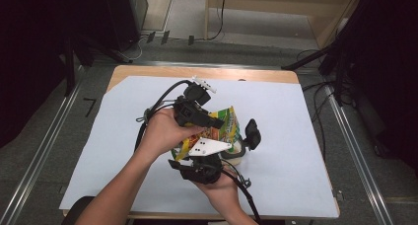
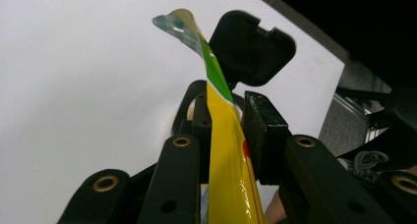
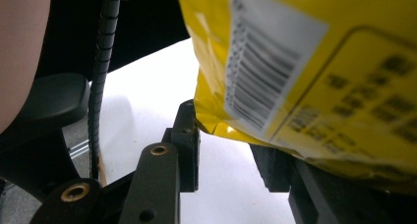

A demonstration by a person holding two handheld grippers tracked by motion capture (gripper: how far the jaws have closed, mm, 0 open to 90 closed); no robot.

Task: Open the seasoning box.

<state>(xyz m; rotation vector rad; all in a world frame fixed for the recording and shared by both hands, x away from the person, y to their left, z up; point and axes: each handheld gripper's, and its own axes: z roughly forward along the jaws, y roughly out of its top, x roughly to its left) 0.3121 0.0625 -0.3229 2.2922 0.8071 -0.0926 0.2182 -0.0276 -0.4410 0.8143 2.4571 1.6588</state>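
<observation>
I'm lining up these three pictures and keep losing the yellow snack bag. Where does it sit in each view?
High view: the yellow snack bag is at table centre, between the two hands.
Left gripper view: its edge rises up the middle, clamped between the black jaws.
Right gripper view: its barcoded back is at upper right, above the jaws.
Shared landmark: the white table sheet.

Your bag (image 1: 224, 124) is yellow with a green band and red print; in the right gripper view its back carries a white barcode patch (image 3: 265, 62) and dark text. Both grippers (image 2: 226, 130) are black. White paper (image 1: 296, 136) covers the tan table (image 1: 148, 71).
</observation>
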